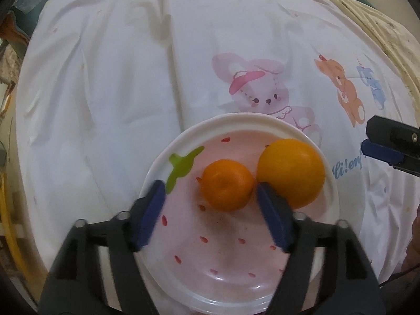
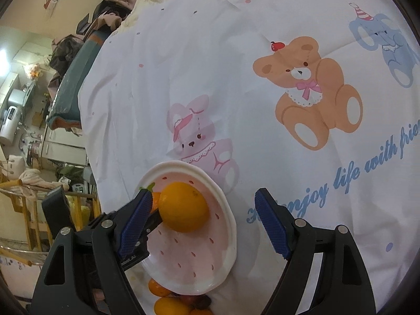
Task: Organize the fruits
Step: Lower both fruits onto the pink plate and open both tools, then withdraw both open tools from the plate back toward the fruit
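While the left gripper [image 1: 210, 207] is hovering over the strawberry-patterned plate [image 1: 183, 136], its jaws are standing wide and gripping nothing; the small orange [image 1: 226, 185] is lying between the blue pads, apart from both; the large orange [image 1: 291, 172] is resting just right of it, touching it; the right gripper [image 2: 204, 223] is standing wide and empty, right of the plate; more fruit [image 2: 168, 305] is lying beyond the plate's near edge on the printed sheet [image 2: 236, 78].

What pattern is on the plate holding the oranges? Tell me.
The plate is pink with red seed marks, a green leaf and a white rim, like a strawberry; the left wrist view shows it best.
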`<act>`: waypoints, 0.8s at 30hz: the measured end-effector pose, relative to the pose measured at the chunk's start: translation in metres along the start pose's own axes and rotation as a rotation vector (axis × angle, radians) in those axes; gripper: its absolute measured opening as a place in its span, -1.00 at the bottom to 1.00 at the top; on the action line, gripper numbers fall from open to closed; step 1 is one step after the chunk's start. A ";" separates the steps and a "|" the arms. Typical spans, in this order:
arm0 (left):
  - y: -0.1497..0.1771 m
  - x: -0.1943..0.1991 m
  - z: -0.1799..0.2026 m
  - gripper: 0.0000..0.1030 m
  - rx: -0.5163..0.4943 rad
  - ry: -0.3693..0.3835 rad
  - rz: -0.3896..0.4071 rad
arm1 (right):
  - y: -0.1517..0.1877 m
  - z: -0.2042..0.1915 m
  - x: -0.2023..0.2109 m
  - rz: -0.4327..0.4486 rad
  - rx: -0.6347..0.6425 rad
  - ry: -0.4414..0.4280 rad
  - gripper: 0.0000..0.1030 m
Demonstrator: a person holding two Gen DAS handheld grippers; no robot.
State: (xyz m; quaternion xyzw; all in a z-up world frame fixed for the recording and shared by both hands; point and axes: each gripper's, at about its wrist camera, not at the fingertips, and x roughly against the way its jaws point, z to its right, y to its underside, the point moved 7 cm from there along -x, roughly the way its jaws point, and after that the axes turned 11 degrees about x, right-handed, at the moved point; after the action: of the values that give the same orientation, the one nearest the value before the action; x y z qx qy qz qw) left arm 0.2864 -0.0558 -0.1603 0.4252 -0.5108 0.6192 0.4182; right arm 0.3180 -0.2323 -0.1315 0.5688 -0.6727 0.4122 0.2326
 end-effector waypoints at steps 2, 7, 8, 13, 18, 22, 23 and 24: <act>-0.001 0.003 0.000 0.51 0.001 0.000 0.014 | 0.001 -0.003 0.001 -0.004 0.010 0.004 0.61; -0.002 0.013 -0.002 0.51 0.033 0.010 0.024 | 0.002 -0.010 0.004 -0.001 0.030 0.024 0.61; -0.002 0.017 -0.003 0.51 0.040 0.012 0.032 | 0.002 -0.012 0.005 0.000 0.033 0.027 0.61; 0.000 0.041 -0.012 0.51 0.065 -0.039 0.122 | 0.007 -0.027 0.018 0.019 0.073 0.031 0.61; 0.004 0.072 -0.017 0.51 0.094 0.000 0.170 | 0.015 -0.042 0.039 0.046 0.113 0.027 0.61; 0.018 0.097 -0.022 0.51 0.136 0.015 0.197 | 0.025 -0.047 0.057 0.071 0.131 0.041 0.61; 0.022 0.101 -0.023 0.51 0.145 0.021 0.199 | 0.028 -0.048 0.061 0.077 0.132 0.040 0.61; 0.028 0.107 -0.024 0.51 0.153 0.027 0.204 | 0.034 -0.049 0.064 0.082 0.132 0.039 0.61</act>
State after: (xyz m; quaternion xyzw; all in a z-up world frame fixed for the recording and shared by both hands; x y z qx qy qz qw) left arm 0.2269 -0.0268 -0.0690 0.3935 -0.4968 0.7014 0.3262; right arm 0.2624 -0.2290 -0.0640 0.5466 -0.6620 0.4761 0.1906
